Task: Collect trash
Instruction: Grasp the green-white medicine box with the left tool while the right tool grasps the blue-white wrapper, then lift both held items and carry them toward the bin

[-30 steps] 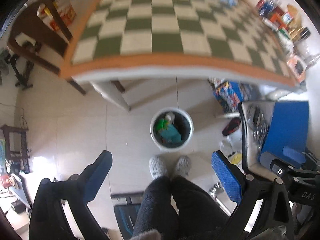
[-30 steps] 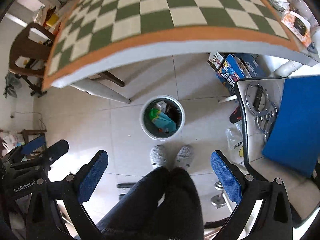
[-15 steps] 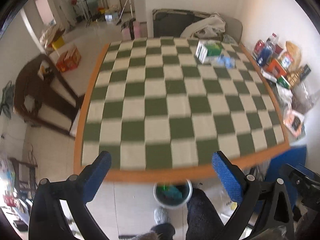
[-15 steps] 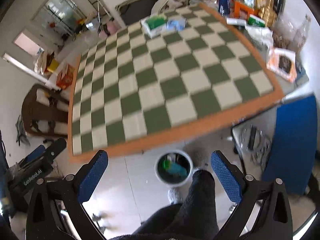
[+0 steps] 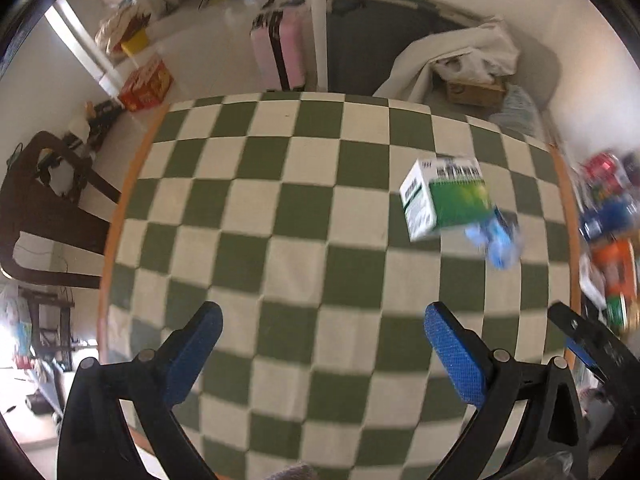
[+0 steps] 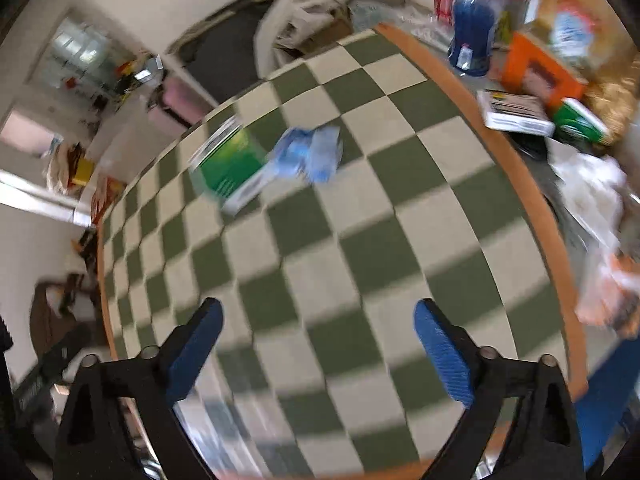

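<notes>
A green and white carton [image 5: 444,196] lies on the checkered table [image 5: 280,240], far right of centre, with a crumpled blue wrapper [image 5: 496,240] touching its right side. Both show blurred in the right wrist view, the carton [image 6: 230,166] left of the wrapper [image 6: 310,152]. My left gripper [image 5: 320,340] is open and empty above the table's near half, well short of the carton. My right gripper [image 6: 316,336] is open and empty over the near table, also short of both items. The trash bin is out of view.
Bottles, boxes and packets [image 6: 532,72] crowd the table's right edge, also in the left wrist view [image 5: 608,220]. A dark wooden chair [image 5: 48,208] stands left of the table. A pink suitcase [image 5: 280,52] and a covered sofa [image 5: 440,60] stand beyond the far edge.
Both grippers swung up from the floor bin beneath the table edge to over the tabletop and moved forward toward the carton and wrapper. Both stayed open and empty.
</notes>
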Demonstrator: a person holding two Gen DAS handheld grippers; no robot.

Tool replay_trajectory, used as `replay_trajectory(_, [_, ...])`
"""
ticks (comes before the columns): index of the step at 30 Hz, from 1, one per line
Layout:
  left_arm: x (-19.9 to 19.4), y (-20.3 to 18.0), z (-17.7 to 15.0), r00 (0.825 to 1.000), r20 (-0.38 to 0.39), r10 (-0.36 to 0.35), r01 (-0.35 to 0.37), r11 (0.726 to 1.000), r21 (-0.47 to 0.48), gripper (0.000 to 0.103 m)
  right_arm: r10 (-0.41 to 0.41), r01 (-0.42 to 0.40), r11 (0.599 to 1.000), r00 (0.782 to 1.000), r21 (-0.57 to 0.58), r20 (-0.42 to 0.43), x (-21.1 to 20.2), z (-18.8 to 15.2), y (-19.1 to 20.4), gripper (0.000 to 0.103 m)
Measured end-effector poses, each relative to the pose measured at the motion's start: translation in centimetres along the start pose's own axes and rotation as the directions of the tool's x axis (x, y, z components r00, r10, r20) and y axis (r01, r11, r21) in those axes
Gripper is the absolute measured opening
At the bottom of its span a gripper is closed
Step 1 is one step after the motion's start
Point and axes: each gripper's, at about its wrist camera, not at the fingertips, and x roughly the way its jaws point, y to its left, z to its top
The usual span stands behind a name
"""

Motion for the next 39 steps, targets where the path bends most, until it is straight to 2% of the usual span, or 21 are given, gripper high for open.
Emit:
replay_trajectory(5, [4.8,-4.4,5.5,0.997,-0.082,0.004,-0.005,1.0,-0.011,0.103,-0.003,0.006,0.999,0.997,0.042,-0.071,7.8,9.0,-0.6,0.087])
replay_trajectory(8, [7.2,-6.7,7.9,0.991,-0.135,-0.024,0.022,1.0,-0.013,0.103,0.008,0.0,0.998,0.992,0.065,-0.124,12.1,12.0,-0.5,0.085])
replay_trajectory(9, [8.1,-7.4,8.5,0.986,-0.16,-0.043,0.039,0.999,-0.025,0.103,0.018,-0.008,0.997,0.99,0.071,-0.142,13.2,12.3,-0.4,0.08])
replay_trajectory(11, [9.3,-8.4,9.7,0.976,-0.2,-0.088,0.077,0.995,-0.06,0.103,0.063,-0.047,0.995,0.981,0.087,-0.184,15.4,12.8,-0.2,0.07])
replay_trajectory(12, [9.9,-9.0,10.2,0.969,-0.22,-0.111,0.097,0.992,-0.075,0.103,0.058,-0.05,0.997,0.988,0.06,-0.142,15.2,13.1,0.3,0.057])
replay_trajectory(13, [10.4,-9.5,10.5,0.962,-0.24,-0.131,0.113,0.99,-0.09,0.103,0.058,-0.055,0.998,0.988,0.023,-0.146,15.4,13.2,0.9,0.042])
replay_trajectory(14, [10.9,-10.1,10.9,0.957,-0.254,-0.143,0.122,0.988,-0.094,0.103,0.051,-0.051,0.999,0.987,0.004,-0.151,15.5,13.2,1.1,0.018])
replay_trajectory(16, [11.6,-11.3,11.4,0.955,-0.269,-0.126,0.111,0.991,-0.072,0.103,0.006,-0.007,1.0,0.992,-0.006,-0.126,15.3,13.0,0.3,0.017])
replay_trajectory(23, [15.2,-13.8,11.5,0.95,-0.313,-0.009,0.021,0.999,0.034,0.102,-0.048,0.053,0.997,0.996,0.063,-0.078,13.4,13.2,-5.2,0.016])
replay_trajectory(26, [15.9,-14.1,11.0,0.955,-0.297,0.016,0.006,0.997,0.071,0.088,-0.064,0.07,0.996,0.993,0.049,-0.104,14.0,13.4,-5.9,0.017])
replay_trajectory(28, [15.4,-14.2,10.5,0.965,-0.26,0.034,-0.004,0.994,0.113,0.087,-0.071,0.079,0.995,0.989,0.061,-0.129,14.7,13.9,-6.1,0.024])
replay_trajectory(30, [14.8,-14.1,9.7,0.972,-0.229,0.061,-0.023,0.986,0.165,0.087,-0.085,0.096,0.992,0.987,0.076,-0.138,14.7,13.9,-5.6,0.062])
replay_trajectory(31, [14.4,-13.8,9.0,0.973,-0.22,0.069,-0.029,0.983,0.18,0.087,-0.067,0.078,0.993,0.99,0.083,-0.127,14.6,13.9,-5.6,0.067])
replay_trajectory(35, [13.4,-12.2,6.2,0.977,-0.188,0.104,-0.065,0.976,0.206,0.087,-0.049,0.055,0.997,0.993,0.048,-0.107,14.9,13.9,-3.9,0.068])
replay_trajectory(39, [13.5,-10.6,4.5,0.978,-0.186,0.096,-0.064,0.984,0.168,0.087,-0.067,0.068,0.998,0.989,0.0,-0.13,16.5,13.8,-1.9,0.068])
